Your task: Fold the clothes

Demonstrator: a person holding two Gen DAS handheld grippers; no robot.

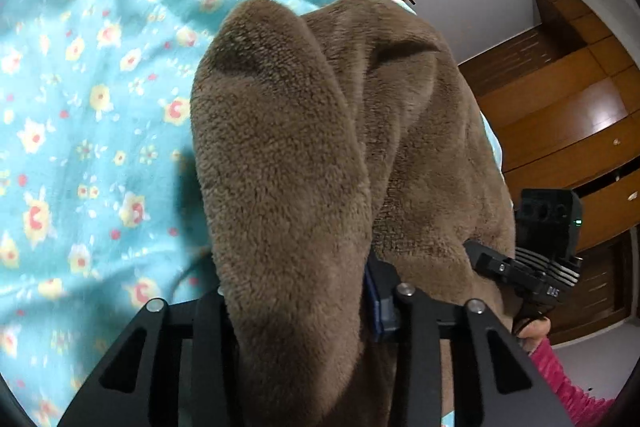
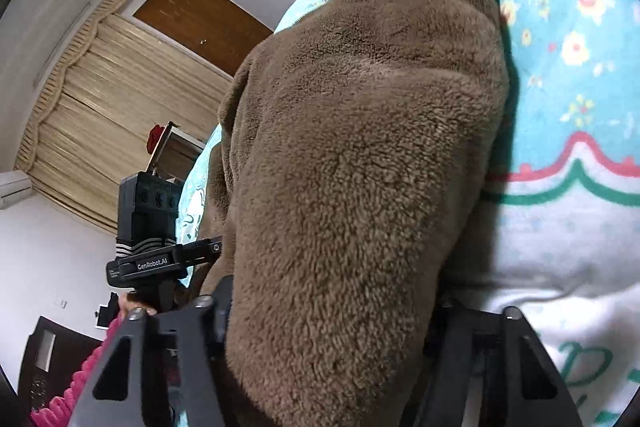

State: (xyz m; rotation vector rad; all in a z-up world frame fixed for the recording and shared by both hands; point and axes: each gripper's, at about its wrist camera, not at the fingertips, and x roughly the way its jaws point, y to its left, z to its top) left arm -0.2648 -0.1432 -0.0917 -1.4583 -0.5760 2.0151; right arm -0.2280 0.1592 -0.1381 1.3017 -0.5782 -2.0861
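- Jaws of both grippers clamp thick bunches of the brown fleece garment (image 1: 320, 155): left gripper (image 1: 296, 311) on a rolled fold, right gripper (image 2: 332, 311) on a broader fold.
- Garment location: raised off the floral bedspread (image 1: 88, 107), draped away from the cameras, far end resting on the bed.
- Step, judged: mid-fold, gripped edge being carried over.
- Next move likely needs both hands level, edge laid onto the far part, then release.
- Left view alone shows the wooden wardrobe (image 1: 568, 115) and the right gripper beyond the fleece.
- Right view alone shows the curtain (image 2: 96, 115) and the bedspread's white scalloped border (image 2: 560, 227).
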